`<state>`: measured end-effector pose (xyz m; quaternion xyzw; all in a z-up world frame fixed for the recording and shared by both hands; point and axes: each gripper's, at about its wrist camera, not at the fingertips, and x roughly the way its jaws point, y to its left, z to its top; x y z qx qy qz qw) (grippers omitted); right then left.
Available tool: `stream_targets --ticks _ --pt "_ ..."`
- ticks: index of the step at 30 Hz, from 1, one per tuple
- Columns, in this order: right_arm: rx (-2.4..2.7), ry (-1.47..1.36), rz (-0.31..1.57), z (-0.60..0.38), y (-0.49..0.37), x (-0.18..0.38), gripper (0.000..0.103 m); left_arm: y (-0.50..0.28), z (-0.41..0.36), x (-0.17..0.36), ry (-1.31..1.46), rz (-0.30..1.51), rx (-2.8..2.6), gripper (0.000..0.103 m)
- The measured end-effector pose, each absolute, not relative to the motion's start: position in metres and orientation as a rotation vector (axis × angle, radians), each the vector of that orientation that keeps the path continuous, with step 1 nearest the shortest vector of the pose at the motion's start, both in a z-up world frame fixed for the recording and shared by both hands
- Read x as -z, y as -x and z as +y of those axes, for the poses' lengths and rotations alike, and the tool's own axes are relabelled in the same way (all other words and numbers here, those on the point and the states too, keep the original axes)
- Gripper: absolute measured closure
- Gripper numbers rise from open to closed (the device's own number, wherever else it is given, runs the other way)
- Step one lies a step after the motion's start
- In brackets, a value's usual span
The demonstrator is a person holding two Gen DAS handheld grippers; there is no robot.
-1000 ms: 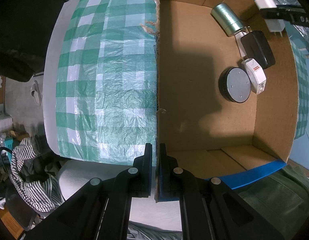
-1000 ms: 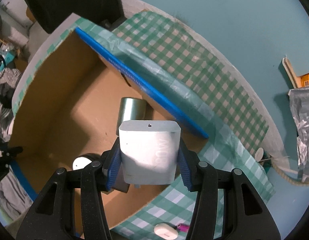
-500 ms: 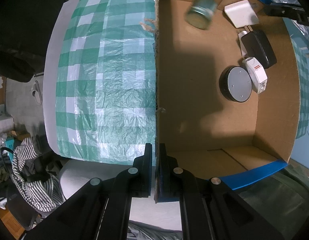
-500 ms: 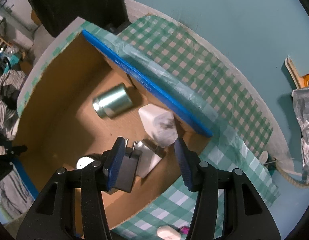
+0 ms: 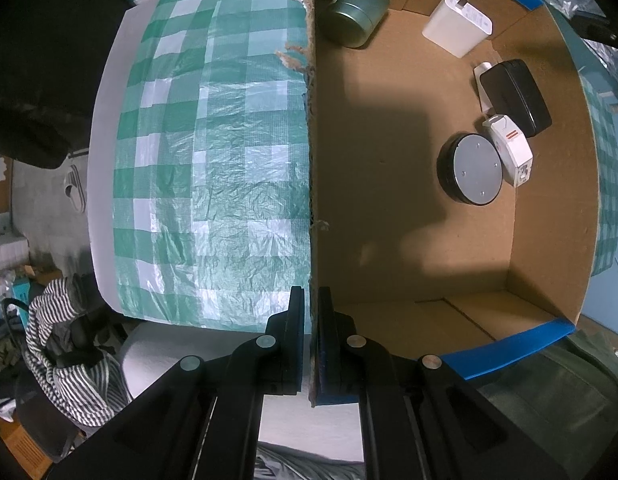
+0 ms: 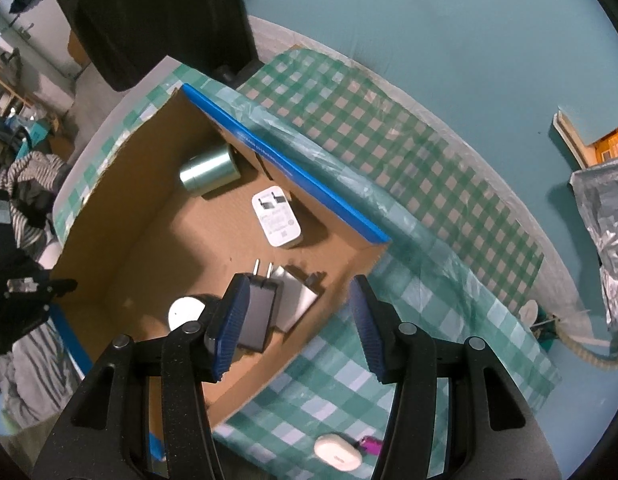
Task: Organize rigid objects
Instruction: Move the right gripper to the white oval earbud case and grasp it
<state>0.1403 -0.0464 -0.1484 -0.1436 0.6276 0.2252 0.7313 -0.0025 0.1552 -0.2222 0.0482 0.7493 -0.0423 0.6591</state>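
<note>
The left gripper is clamped on the upright side wall of the cardboard box, one pad on the outside and one inside, pointing straight down at the wall's torn top edge. The right gripper has its jaws apart with nothing between the blue pads; it hangs above the box's near corner, over the checked cloth and the box rim. Below and beyond it the white charger lies on the box floor close to the blue-edged wall, prongs toward that wall, free of the gripper. Just beside it, farther along the same wall, the metal can lies on its side. Nearer the right gripper a black adapter with two prongs lies on top of a flat white block, and a round disc shows partly behind the left finger. From the left wrist view the same things appear along the far side of the box: can in the corner, charger near it, then the black adapter, a small white plug with red marks and the black-rimmed disc touching that plug. Outside the box, on the cloth near the right gripper's base, lie a small white case and a purple thing just beside it. Striped clothing lies off the table at the left.
</note>
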Motion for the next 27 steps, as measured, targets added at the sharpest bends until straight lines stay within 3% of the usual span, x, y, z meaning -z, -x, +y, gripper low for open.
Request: stream_targets --ticks 10,27 --pt "-0.482 0.33 1.397 -0.086 -0.113 0.143 0.051 0.003 0.156 0.221 -0.115 1.692 0.104 0.097" --pt "-0.535 0.42 1.523 -0.149 -0.037 0.202 0.051 0.004 0.155 0.224 -0.143 1.698 0.118 0.097"
